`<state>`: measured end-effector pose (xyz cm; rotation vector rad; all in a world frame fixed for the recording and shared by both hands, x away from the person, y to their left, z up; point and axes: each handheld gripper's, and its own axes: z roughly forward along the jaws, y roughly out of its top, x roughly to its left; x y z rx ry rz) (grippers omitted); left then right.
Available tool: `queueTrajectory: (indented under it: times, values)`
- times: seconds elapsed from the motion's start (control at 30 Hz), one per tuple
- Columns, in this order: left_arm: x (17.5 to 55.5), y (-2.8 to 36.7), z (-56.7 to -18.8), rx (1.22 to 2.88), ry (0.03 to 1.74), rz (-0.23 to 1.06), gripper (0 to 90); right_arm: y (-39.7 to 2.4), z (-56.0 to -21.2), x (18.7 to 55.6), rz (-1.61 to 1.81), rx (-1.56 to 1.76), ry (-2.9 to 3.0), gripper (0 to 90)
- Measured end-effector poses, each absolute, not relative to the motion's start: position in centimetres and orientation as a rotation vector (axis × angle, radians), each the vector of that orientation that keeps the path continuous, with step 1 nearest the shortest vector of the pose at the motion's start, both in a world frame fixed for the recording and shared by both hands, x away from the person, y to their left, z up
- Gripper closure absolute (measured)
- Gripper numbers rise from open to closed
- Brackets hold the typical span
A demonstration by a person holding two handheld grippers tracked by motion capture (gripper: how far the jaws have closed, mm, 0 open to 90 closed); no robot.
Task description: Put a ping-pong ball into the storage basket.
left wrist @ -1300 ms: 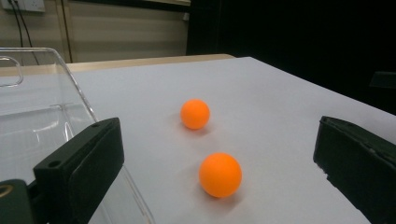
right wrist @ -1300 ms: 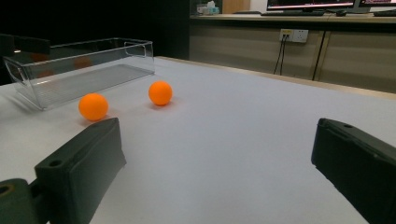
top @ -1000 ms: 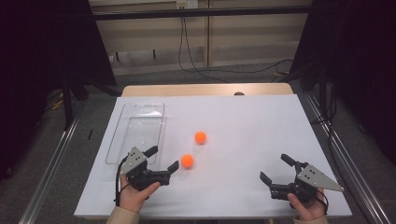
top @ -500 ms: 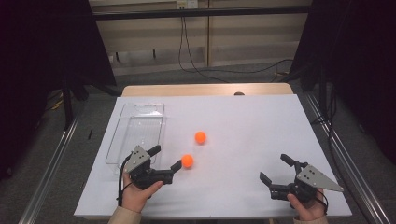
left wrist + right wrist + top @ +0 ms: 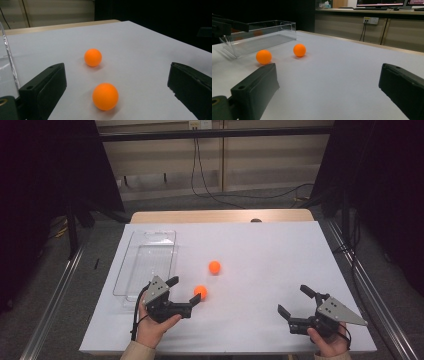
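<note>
Two orange balls lie on the white table (image 5: 280,255). The near ball (image 5: 200,291) (image 5: 105,96) (image 5: 263,56) sits just ahead of my left gripper (image 5: 184,290), between its open jaws but touching neither. The far ball (image 5: 214,266) (image 5: 93,57) (image 5: 299,50) rests a little beyond it. A clear plastic tray (image 5: 146,263) (image 5: 259,37) stands empty at the left. My right gripper (image 5: 296,301) is open low over the front right of the table, with nothing between its jaws.
The table's front edge runs just under both hands. Dark curtains flank the table on both sides. A wooden strip (image 5: 220,216) borders the far edge, with cables on the floor behind it.
My left gripper has crept forward and right toward the near ball, which now lies between its jaws. The right gripper and both balls have stayed put.
</note>
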<state>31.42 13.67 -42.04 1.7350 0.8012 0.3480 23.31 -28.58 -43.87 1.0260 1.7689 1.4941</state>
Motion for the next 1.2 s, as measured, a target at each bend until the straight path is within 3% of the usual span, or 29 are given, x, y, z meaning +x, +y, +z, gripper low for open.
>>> queueTrajectory:
  times: [1.2]
  values:
    - [31.8, 11.0, -42.8, 1.811, 0.806, 0.322, 2.8, -28.5, -43.8, 23.3, 1.5, 1.021, 1.771, 2.0]
